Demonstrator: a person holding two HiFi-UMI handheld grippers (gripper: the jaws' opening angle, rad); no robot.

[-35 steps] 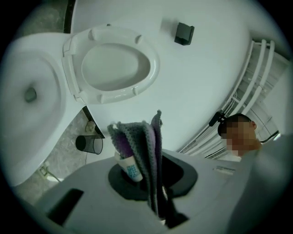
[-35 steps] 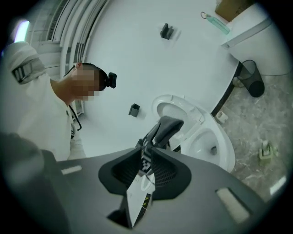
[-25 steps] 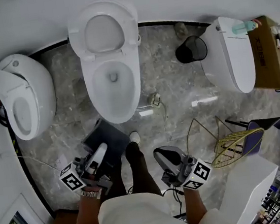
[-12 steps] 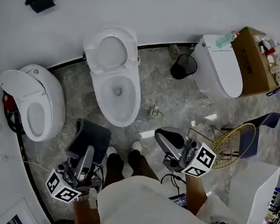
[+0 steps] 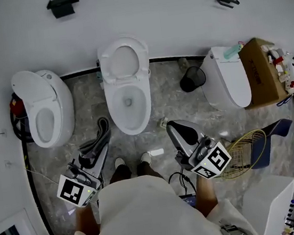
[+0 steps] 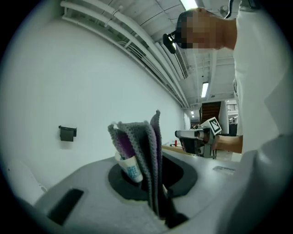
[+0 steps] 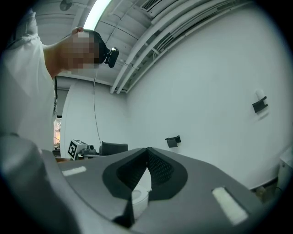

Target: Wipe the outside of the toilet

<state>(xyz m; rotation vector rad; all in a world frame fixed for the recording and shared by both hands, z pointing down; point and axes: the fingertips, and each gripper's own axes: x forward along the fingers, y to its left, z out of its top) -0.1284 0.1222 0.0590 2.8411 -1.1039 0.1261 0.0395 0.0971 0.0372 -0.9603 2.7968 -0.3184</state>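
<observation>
The left gripper (image 5: 99,152) has its jaws pinched on a grey knitted cloth (image 5: 101,135), which stands up folded between them in the left gripper view (image 6: 145,151). The right gripper (image 5: 179,130) is pressed together with nothing in it; in its own view the two jaws meet in a point (image 7: 147,151).

The toilet (image 5: 128,95) stands in front of the person against the white wall, with its lid up, well apart from both grippers. A second toilet (image 5: 44,114) is at its left and a third toilet (image 5: 229,83) at its right. Between the middle and right ones stands a black bin (image 5: 192,79). A cardboard box (image 5: 262,71) is just beside the right toilet, and a gold wire rack (image 5: 246,148) is near the right gripper. A small object (image 5: 163,121) lies on the marble floor (image 5: 172,103) near the toilet's front.

Only the head view shows the toilets and the floor. The gripper views look at the wall and the ceiling lights; each shows the other gripper beside the person's white clothing.
</observation>
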